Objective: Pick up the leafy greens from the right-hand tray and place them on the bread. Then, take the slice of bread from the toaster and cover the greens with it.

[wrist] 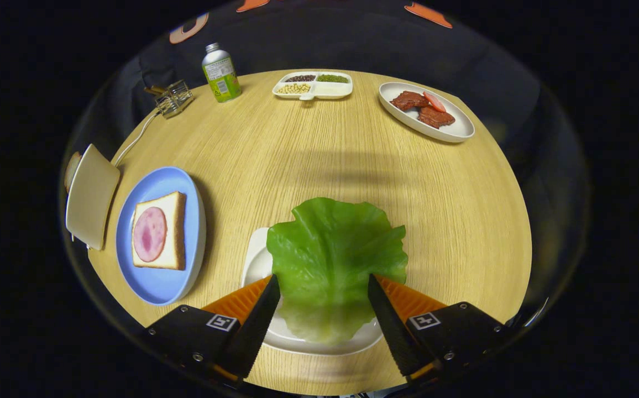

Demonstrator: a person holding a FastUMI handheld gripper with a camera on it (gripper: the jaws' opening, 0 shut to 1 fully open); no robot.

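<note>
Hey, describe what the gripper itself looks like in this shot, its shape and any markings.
The gripper has two wedge-shaped fingers tapering to narrow tips, with ribbed inner faces. Each is mounted on a black angular block fastened with small screws, and each block carries a square black-and-white marker tag on top. No cables are visible.

Bright overhead light on the table (319, 160), soft shadows, fisheye bending at edges, foreground blurred.

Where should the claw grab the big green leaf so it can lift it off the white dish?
Probably the leaf's near edge, the part lying between the claw's open fingers. Come straight down from above and squeeze there. The leaf lies flat and floppy over the white dish, with a wavy rim, so pinching the thin near edge should work better than trying to hold its wide middle.
</note>
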